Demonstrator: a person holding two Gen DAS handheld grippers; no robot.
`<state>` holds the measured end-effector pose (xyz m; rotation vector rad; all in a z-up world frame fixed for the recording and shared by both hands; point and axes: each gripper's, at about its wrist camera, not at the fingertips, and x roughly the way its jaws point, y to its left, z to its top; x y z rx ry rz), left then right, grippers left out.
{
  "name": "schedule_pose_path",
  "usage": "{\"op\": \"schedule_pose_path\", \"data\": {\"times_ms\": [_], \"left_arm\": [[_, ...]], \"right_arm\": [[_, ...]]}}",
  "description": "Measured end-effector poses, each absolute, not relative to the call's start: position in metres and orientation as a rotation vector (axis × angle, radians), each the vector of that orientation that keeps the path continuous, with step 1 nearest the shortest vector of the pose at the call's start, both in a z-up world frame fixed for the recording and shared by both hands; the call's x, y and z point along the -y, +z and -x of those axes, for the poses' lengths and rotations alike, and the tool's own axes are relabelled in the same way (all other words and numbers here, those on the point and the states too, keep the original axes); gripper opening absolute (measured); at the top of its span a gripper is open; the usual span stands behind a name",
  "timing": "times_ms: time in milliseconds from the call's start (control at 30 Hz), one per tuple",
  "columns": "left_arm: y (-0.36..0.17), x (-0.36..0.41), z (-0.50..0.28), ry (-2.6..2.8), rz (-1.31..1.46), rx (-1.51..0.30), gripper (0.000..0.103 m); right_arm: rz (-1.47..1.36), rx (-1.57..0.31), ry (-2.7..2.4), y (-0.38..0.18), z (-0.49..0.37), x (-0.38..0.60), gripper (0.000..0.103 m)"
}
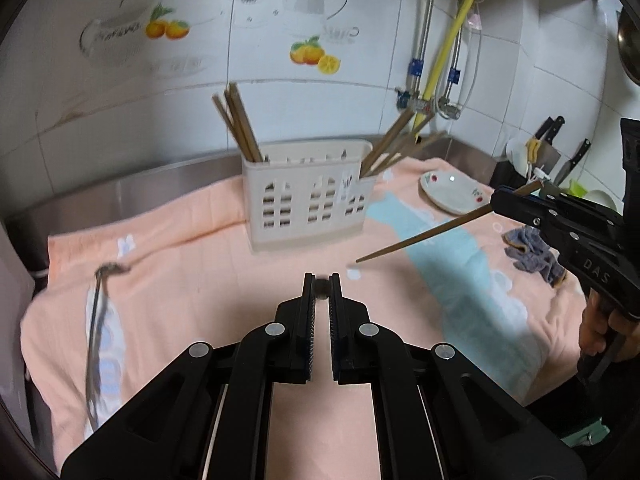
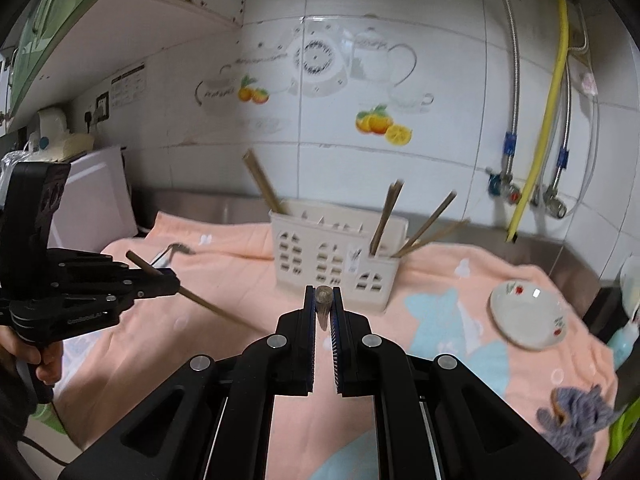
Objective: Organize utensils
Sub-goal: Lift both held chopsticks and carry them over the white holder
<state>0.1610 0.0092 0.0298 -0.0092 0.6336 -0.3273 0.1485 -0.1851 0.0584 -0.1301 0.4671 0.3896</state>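
Two chopsticks: thin brown wooden sticks, one per tong.
My left gripper: clamped tight on a chopstick.
My right gripper: clamped tight on another chopstick.

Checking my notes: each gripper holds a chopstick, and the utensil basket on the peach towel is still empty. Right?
Not quite. The basket already holds chopsticks at both ends, as the right wrist view shows. Each gripper does hold a chopstick: left gripper, right gripper.

2 held chopsticks; 1 holder; 1 dish; 1 fork
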Motion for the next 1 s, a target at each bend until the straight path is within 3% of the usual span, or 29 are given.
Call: {"op": "schedule_pose_path", "data": {"times_ms": [667,1000], "left_arm": [[0.169,-0.017,-0.186,-0.341,0.012,-0.322,0.005],[0.192,-0.024,-0.215,-0.298,0.053,-0.242,0.005]], "right_arm": [[0.139,-0.327,0.277,0.12,-0.191,0.207,0.007],[0.117,-0.304,0.282,0.125,-0.217,0.201,0.007]]}}
